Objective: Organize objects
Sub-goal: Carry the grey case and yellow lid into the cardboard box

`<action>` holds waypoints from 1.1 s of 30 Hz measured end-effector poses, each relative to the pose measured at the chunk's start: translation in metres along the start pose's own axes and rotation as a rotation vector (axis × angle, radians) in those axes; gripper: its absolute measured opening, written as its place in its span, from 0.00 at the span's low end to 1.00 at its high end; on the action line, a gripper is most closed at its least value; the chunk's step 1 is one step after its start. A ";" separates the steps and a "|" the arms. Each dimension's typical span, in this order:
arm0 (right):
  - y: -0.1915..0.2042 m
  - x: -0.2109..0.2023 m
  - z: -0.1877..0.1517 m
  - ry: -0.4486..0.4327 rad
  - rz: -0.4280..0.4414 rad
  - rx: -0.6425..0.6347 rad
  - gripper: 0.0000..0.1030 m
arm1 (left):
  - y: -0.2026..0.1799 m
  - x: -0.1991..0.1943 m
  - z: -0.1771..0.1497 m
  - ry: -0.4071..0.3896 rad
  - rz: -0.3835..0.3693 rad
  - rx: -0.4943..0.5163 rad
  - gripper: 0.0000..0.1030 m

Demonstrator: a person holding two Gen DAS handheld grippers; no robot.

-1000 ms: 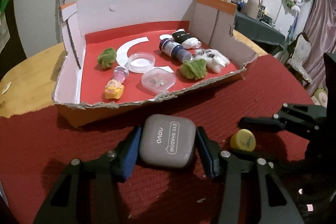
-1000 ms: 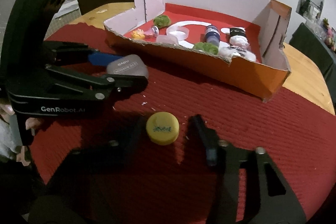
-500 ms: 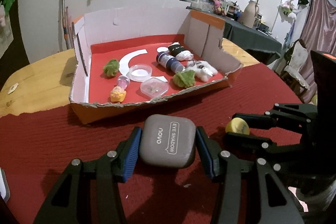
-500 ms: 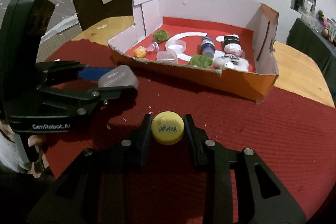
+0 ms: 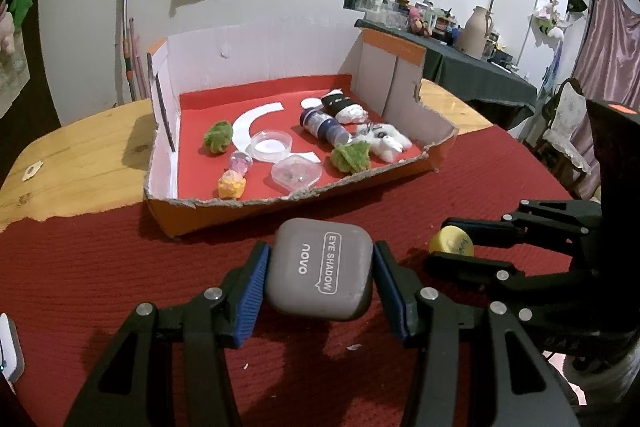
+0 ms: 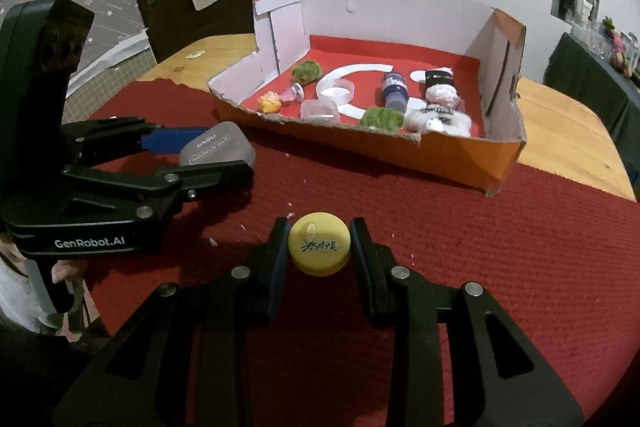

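My left gripper (image 5: 320,277) is shut on a grey eye shadow case (image 5: 320,269) and holds it above the red cloth, short of the box. The case also shows in the right wrist view (image 6: 218,149). My right gripper (image 6: 319,245) is shut on a yellow bottle cap (image 6: 319,243), also lifted off the cloth; the cap shows in the left wrist view (image 5: 451,242) at my right. A torn cardboard box (image 5: 280,205) with a red floor stands ahead, also seen in the right wrist view (image 6: 440,155).
The box holds green pompoms (image 5: 218,137), a round clear dish (image 5: 271,145), a clear lidded case (image 5: 297,171), a dark bottle (image 5: 324,125), a white plush (image 5: 384,143) and small toys (image 5: 231,183). A red cloth (image 6: 520,247) covers the wooden table (image 5: 80,151).
My right gripper closed on the yellow cap and lifted it off the cloth. Both grippers rose and drew back a little from the box with their objects.
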State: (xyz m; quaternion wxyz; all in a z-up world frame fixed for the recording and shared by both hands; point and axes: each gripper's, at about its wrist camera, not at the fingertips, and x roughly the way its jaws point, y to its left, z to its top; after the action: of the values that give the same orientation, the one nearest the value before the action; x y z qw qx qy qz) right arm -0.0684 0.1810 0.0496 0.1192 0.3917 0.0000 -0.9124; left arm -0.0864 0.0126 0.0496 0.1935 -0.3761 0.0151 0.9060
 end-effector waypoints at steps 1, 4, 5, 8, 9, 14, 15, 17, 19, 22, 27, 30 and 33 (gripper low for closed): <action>-0.001 -0.002 0.004 -0.006 0.005 0.000 0.28 | 0.000 -0.002 0.004 -0.008 0.001 0.002 0.52; -0.006 -0.009 0.020 -0.027 0.015 0.016 0.28 | 0.004 -0.006 0.017 -0.029 0.001 -0.002 0.52; -0.007 -0.012 0.026 -0.034 0.014 0.021 0.28 | 0.005 -0.006 0.022 -0.032 -0.002 -0.003 0.52; -0.013 -0.019 0.050 -0.065 0.015 0.029 0.28 | 0.012 0.000 0.040 -0.032 0.006 -0.009 0.52; -0.015 -0.019 0.057 -0.070 0.009 0.028 0.28 | 0.015 0.004 0.048 -0.030 0.010 -0.011 0.52; -0.025 -0.006 0.103 -0.061 -0.033 0.021 0.28 | 0.028 0.026 0.082 -0.002 0.007 -0.033 0.52; -0.029 -0.001 0.112 -0.056 -0.041 0.027 0.28 | 0.031 0.033 0.088 0.009 0.008 -0.042 0.52; -0.038 0.011 0.131 -0.036 -0.050 0.045 0.28 | 0.037 0.048 0.101 0.034 -0.006 -0.058 0.52; -0.047 0.023 0.146 -0.012 -0.053 0.068 0.28 | 0.042 0.060 0.110 0.062 -0.012 -0.072 0.52; -0.063 0.048 0.167 0.033 -0.052 0.114 0.28 | 0.049 0.080 0.125 0.095 -0.023 -0.081 0.52; -0.087 0.086 0.188 0.106 -0.059 0.182 0.28 | 0.056 0.108 0.143 0.129 -0.003 -0.067 0.52; -0.095 0.110 0.196 0.157 -0.078 0.194 0.28 | 0.061 0.121 0.150 0.150 -0.001 -0.074 0.52; -0.101 0.129 0.202 0.199 -0.087 0.202 0.28 | 0.066 0.131 0.156 0.164 -0.004 -0.076 0.52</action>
State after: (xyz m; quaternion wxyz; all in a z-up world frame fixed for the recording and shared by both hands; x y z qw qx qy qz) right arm -0.3204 0.2323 0.0886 0.0389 0.4900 -0.0631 -0.8685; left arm -0.2998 0.0225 0.0631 0.1790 -0.4563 -0.0042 0.8717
